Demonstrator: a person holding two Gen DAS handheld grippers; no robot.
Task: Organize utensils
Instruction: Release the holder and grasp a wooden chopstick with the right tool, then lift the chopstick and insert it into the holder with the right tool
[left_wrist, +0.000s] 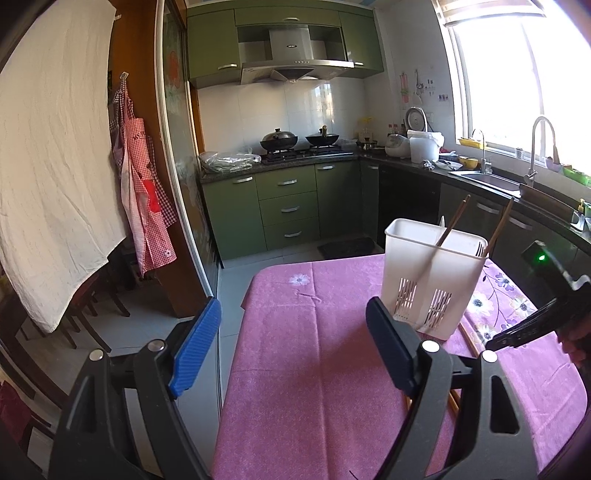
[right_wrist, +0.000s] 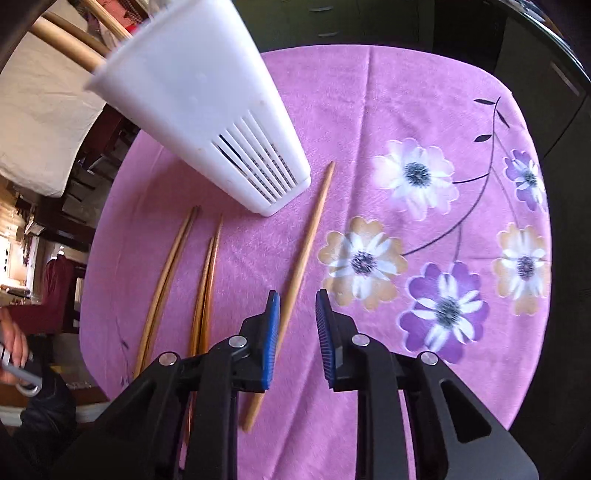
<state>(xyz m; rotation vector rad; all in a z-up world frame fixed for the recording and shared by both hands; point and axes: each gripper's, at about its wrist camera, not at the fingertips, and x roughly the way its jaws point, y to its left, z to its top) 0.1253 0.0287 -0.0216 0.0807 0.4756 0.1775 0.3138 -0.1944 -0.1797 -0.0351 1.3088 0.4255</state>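
A white slotted utensil holder (left_wrist: 432, 273) stands on the pink flowered tablecloth (left_wrist: 314, 369) and holds two wooden chopsticks (left_wrist: 452, 221) and a fork. It also shows in the right wrist view (right_wrist: 207, 110). Several wooden chopsticks lie flat on the cloth: one single chopstick (right_wrist: 301, 254), a pair (right_wrist: 207, 291) and another pair (right_wrist: 166, 284). My right gripper (right_wrist: 297, 332) is open, hovering just above the single chopstick, which passes under its left finger. My left gripper (left_wrist: 293, 339) is wide open and empty, left of the holder.
The table's left edge (left_wrist: 236, 332) drops to a tiled floor. Green kitchen cabinets (left_wrist: 288, 206), a stove with woks (left_wrist: 299, 142) and a sink (left_wrist: 491, 177) lie beyond. A white cloth (left_wrist: 48, 166) and a red apron (left_wrist: 144, 192) hang at left.
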